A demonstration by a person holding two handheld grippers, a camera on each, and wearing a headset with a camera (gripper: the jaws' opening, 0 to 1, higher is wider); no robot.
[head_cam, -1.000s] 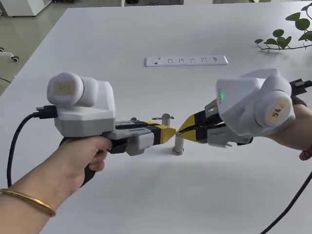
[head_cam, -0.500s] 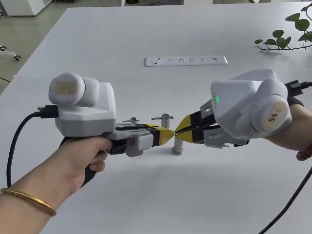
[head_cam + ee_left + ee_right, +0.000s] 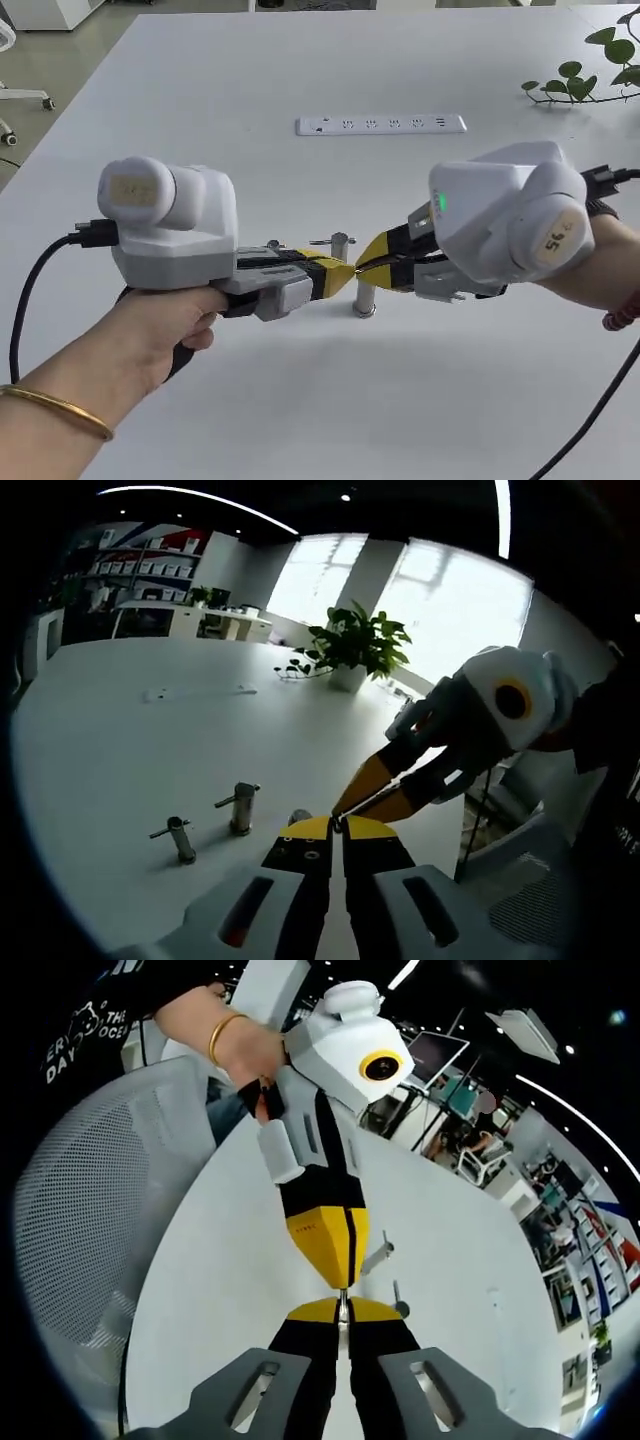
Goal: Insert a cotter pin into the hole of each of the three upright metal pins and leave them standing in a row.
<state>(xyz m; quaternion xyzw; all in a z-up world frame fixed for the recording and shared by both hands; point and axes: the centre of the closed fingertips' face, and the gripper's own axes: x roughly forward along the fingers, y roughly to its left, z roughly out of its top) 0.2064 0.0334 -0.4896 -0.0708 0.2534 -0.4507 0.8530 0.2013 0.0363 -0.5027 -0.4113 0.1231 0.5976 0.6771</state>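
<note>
Left gripper (image 3: pixel 348 273): pale grey pistol-grip housing, white cylindrical pod (image 3: pixel 140 188) with a beige label, black cable (image 3: pixel 30 290) plugged in at the rear, black jaws tipped yellow
Right gripper (image 3: pixel 368 268): same build, green light (image 3: pixel 441 203), round cap (image 3: pixel 555 235) marked "95", second black cable (image 3: pixel 590 420)
Left hand (image 3: pixel 168 322): gold bangle (image 3: pixel 55 412) at the wrist
Black T-shirt (image 3: pixel 85 1035), white lettering

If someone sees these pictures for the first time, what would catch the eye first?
The yellow-tipped left tongs and right tongs meet tip to tip above an upright metal pin in the middle of the white table. In the left gripper view, a second pin and a third pin stand nearby, each with a crosspiece through its top.
</note>
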